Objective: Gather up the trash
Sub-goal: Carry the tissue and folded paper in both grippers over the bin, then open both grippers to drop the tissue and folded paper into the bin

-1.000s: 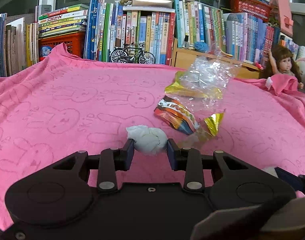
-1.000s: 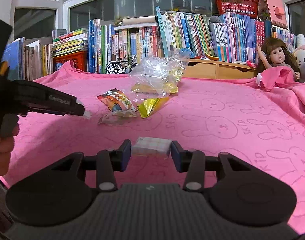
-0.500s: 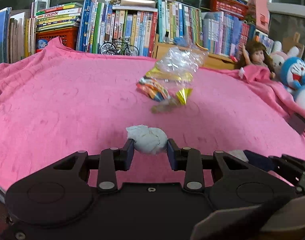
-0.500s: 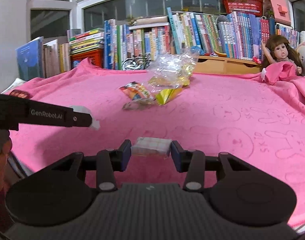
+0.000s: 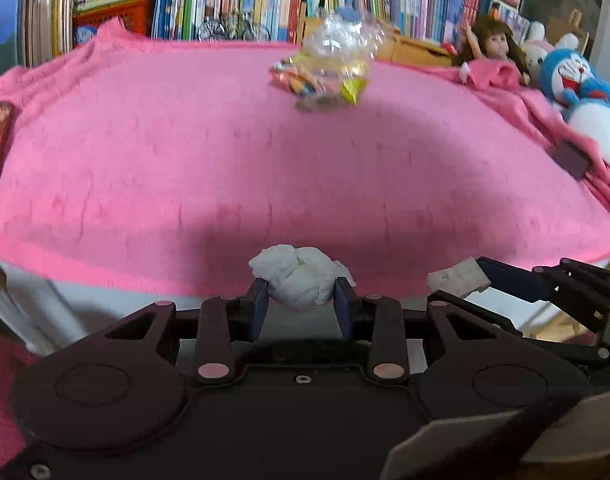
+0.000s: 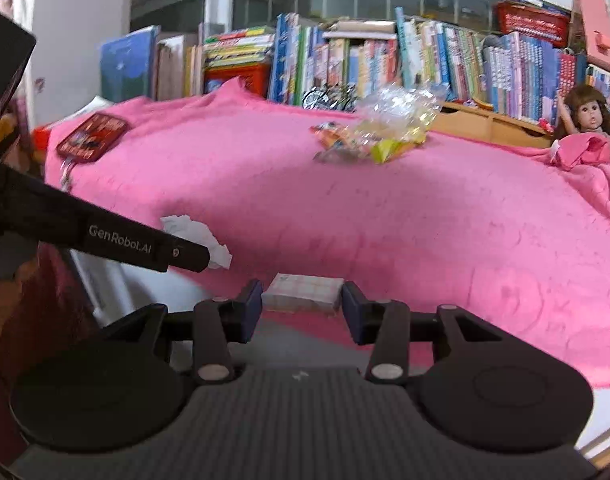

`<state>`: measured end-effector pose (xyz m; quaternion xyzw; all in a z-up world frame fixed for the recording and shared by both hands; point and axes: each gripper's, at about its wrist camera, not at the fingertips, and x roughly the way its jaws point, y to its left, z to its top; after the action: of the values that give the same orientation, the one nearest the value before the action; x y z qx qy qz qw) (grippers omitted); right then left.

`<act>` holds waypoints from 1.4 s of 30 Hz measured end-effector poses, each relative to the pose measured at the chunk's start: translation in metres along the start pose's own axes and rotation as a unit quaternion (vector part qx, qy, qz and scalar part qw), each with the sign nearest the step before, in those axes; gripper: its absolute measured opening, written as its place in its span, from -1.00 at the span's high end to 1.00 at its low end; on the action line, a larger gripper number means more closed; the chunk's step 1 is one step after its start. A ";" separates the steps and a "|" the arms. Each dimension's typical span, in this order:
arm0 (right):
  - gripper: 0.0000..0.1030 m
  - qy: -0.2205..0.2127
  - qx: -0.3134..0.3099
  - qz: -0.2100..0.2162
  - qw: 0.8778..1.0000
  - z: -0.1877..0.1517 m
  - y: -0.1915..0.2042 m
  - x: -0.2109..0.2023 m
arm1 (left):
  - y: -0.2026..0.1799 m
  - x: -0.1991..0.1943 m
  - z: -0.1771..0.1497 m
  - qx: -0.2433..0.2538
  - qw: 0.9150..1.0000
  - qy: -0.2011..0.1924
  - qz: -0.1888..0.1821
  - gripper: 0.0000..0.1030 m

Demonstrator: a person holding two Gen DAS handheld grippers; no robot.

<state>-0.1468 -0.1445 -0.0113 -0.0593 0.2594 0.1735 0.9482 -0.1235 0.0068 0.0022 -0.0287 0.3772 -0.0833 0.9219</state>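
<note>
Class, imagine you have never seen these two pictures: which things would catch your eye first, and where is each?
The bright pink blanket fills the middle of both views. At the near edge, the left tool pinches a crumpled white tissue and the right tool a small pale packet. Shiny wrappers lie at the far side, before the bookshelf.

Soft indoor light, motion blur, fisheye bending, perhaps overhead source
</note>
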 end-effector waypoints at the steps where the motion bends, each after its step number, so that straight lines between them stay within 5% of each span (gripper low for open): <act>1: 0.06 0.005 0.000 0.004 1.000 -0.003 0.002 -0.001 | 0.000 0.000 -0.004 0.003 1.000 0.004 0.002 0.36; 17: 0.03 0.093 -0.013 0.041 0.995 -0.043 0.018 0.018 | 0.018 0.035 -0.052 -0.004 0.993 0.114 0.024 0.35; 28: -0.06 0.108 -0.004 0.047 0.993 -0.046 0.014 0.028 | 0.020 0.048 -0.056 0.002 0.990 0.143 0.020 0.33; 29: -0.21 0.108 -0.004 0.046 0.993 -0.047 0.014 0.029 | 0.019 0.049 -0.056 0.003 0.989 0.146 0.019 0.33; 42: -0.50 0.098 0.028 0.037 0.994 -0.043 0.005 0.028 | 0.012 0.046 -0.051 0.008 0.991 0.131 0.025 -0.36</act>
<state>-0.1464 -0.1406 -0.0629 -0.0400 0.3575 0.1947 0.9125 -0.1250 0.0108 -0.0673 -0.0003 0.4950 -0.0662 0.8664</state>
